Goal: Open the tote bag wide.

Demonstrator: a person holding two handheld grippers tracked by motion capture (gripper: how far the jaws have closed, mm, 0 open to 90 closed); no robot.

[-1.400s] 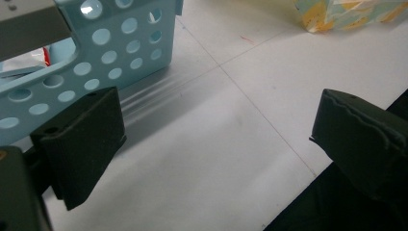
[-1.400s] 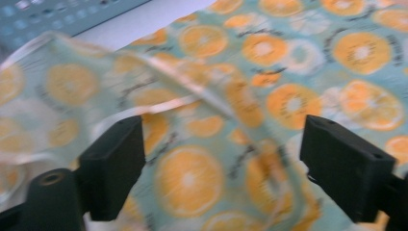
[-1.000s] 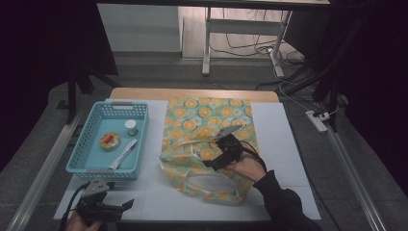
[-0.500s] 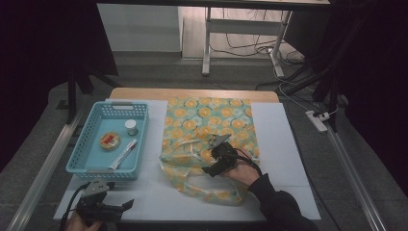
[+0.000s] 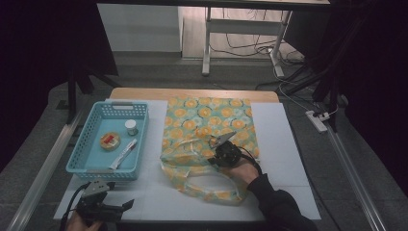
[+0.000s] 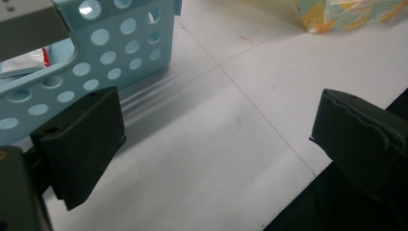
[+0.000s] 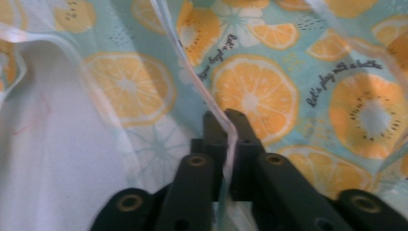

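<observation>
A plastic tote bag (image 5: 207,120) printed with orange slices lies flat on the white table, its clear handles toward me. My right gripper (image 5: 215,156) rests on the bag's near part. In the right gripper view its jaws (image 7: 225,122) have just been closing and now pinch a clear handle strip (image 7: 190,77) that runs up between them. My left gripper (image 5: 126,206) sits at the table's near left corner beside the blue basket (image 5: 84,166). Its jaws (image 6: 216,125) stand wide apart over bare table.
The blue basket (image 6: 103,43) holds a small white jar (image 5: 130,127), a round tin (image 5: 110,140) and a tube (image 5: 124,153). A second handle loop (image 5: 207,190) lies on the table near my right sleeve. Metal rails run along both table sides.
My right gripper has sunk a little onto the bag and its jaws have shut on the clear handle strip. The left gripper has stayed put.
</observation>
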